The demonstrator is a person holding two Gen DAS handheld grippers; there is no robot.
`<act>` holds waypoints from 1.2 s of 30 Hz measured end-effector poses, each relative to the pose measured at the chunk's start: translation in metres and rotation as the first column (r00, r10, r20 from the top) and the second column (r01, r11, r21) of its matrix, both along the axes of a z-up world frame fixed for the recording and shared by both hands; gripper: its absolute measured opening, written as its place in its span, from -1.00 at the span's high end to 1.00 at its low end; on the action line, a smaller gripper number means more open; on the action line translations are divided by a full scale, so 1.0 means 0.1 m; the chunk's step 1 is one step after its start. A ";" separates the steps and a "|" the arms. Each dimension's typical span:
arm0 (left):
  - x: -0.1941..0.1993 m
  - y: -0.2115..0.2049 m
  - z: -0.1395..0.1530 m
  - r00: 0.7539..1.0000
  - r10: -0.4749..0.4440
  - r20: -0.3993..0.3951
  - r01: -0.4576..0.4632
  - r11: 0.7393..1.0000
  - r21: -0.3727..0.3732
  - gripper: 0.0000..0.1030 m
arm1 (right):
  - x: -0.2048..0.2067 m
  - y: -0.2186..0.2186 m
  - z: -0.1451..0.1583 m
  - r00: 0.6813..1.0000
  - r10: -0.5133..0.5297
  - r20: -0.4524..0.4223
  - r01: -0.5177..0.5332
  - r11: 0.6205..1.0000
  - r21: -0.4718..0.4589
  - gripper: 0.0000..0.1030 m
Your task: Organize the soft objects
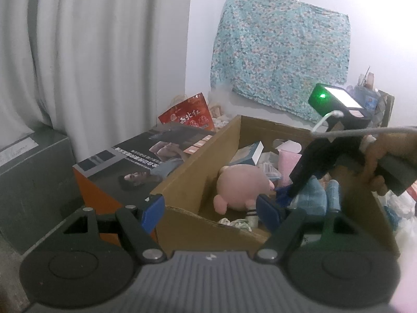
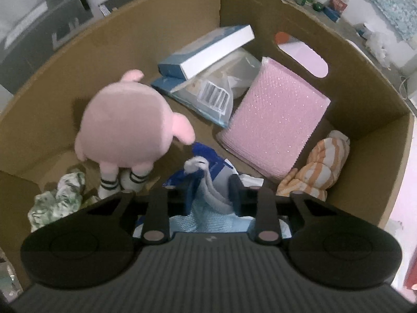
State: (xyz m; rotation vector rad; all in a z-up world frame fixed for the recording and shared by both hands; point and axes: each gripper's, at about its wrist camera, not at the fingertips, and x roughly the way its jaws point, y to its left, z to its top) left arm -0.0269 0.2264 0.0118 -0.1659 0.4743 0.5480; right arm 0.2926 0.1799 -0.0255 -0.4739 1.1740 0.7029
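Your right gripper (image 2: 209, 190) points steeply down into an open cardboard box (image 2: 182, 13) and is clenched on a bunched fold of blue and white cloth (image 2: 206, 172), which rises between its dark fingers near the box's near wall, on top of a pale blue towel (image 2: 208, 221). Your left gripper (image 1: 208, 208) hovers at the box's near rim, its blue-padded jaws spread wide and empty. Just left of the cloth a pink plush toy (image 2: 125, 120) stands on striped-sock feet; a crumpled green and white rag (image 2: 57, 195) lies in the near left corner and an orange striped cloth (image 2: 320, 167) in the near right one. Farther in, a pink textured pad (image 2: 276, 120) leans toward the right wall, beside a clear plastic bag (image 2: 216, 94) and a blue and white carton (image 2: 208, 49). Judging by its limp folds, the cloth is light and floppy; it will likely drape and trail when lifted and may snag its neighbours. A thick gathered fold gives the surest hold. The plush toy looks light and squashy too; its round body seems the best place to grasp.
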 end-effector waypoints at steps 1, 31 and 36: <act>0.00 -0.01 0.00 1.000 0.003 -0.001 -0.003 1.000 -0.002 -0.52 | 0.00 -0.02 0.01 1.000 -0.002 0.001 0.002 1.000 0.015 0.58; -0.18 -0.42 0.21 0.990 -0.134 0.035 0.135 0.991 -0.021 -1.00 | -1.81 -1.62 1.19 0.907 -0.195 0.373 0.021 0.906 0.423 -0.98; -0.17 -0.69 0.24 0.973 -0.229 0.007 0.229 0.973 -0.026 -1.00 | -2.30 -1.93 1.04 0.837 -0.279 0.471 0.111 0.929 0.354 -0.98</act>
